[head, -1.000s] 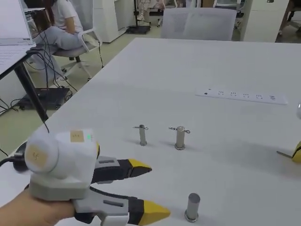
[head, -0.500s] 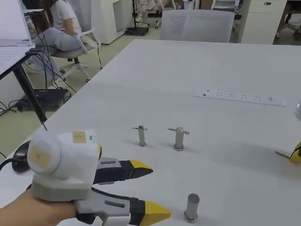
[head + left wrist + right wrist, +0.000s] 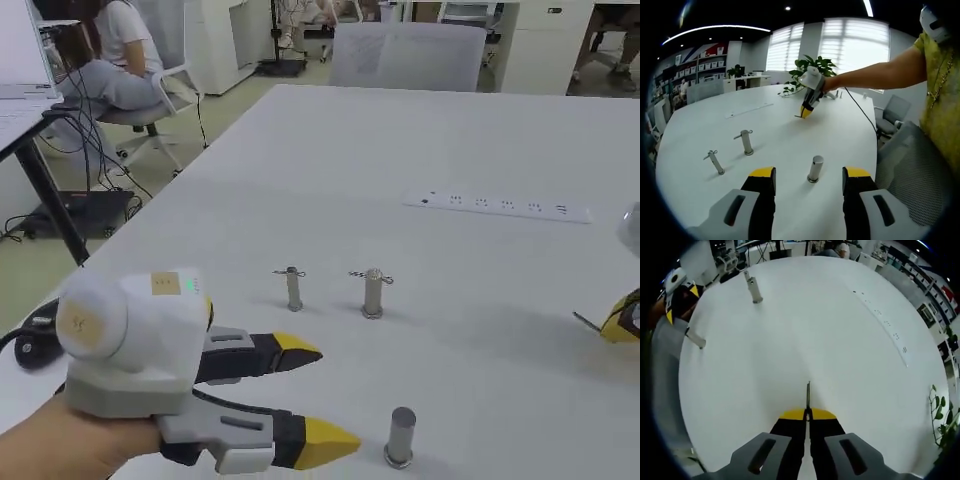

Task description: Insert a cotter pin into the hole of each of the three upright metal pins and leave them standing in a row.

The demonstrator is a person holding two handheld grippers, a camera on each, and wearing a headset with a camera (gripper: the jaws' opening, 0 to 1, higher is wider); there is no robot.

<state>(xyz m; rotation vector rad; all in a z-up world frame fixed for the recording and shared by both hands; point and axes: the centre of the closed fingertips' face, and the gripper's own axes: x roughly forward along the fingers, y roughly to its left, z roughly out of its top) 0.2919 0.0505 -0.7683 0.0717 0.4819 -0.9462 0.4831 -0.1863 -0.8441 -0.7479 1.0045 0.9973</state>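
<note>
Here my left tool [image 3: 335,398] hangs with its jaws spread wide, gripping nothing, and the bare metal pin [image 3: 401,436] stands upright on the tabletop [image 3: 480,340] just ahead of the gap. My right tool [image 3: 808,414] is clenched on a cotter pin [image 3: 808,395], well off to the right. Farther back, a thinner pin [image 3: 293,288] and a thicker pin [image 3: 373,293] stand side by side, each with a cotter through its top. A power strip [image 3: 497,205] lies beyond.

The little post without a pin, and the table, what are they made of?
The bare post looks like metal: grey, with a soft shine down its side. The table looks like matte white laminate or painted board; the even surface leaves it open.
</note>
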